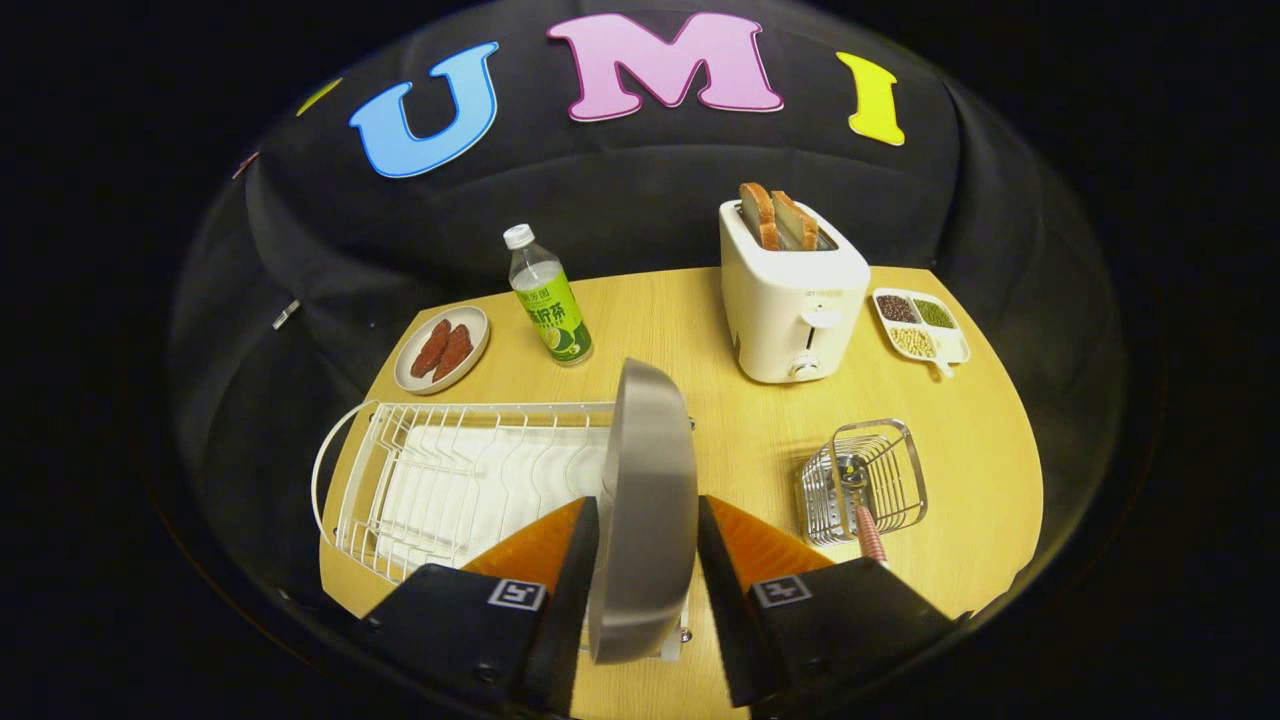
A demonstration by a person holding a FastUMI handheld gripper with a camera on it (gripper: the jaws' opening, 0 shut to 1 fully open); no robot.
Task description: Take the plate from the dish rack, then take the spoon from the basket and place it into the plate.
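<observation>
Plate [648,500], metal and round, stands on edge between the two fingers of the gripper [645,545], which are closed narrow against its two faces and hold it upright. Its upper rim rises above the right end of the dish rack [450,480]; whether its lower edge touches the rack or the table cannot be told.

Dish rack, white wire with a white tray under it, lies to the left of the fingers on the wooden table [700,320]. Its slots carry nothing else.

Basket [865,480], a small wire one, stands on the table to the right of the fingers, apart from the rack. Spoon [862,505] sits inside it, its patterned handle leaning out toward the right finger.

Beyond the plate, a bottle [548,297] with a green label stands upright. A small dish [442,349] with reddish pieces lies left of it. A white toaster [792,300] with two bread slices [778,217] in its slots stands to the right, and just beside it a divided tray [920,325] holds grains of three kinds.
</observation>
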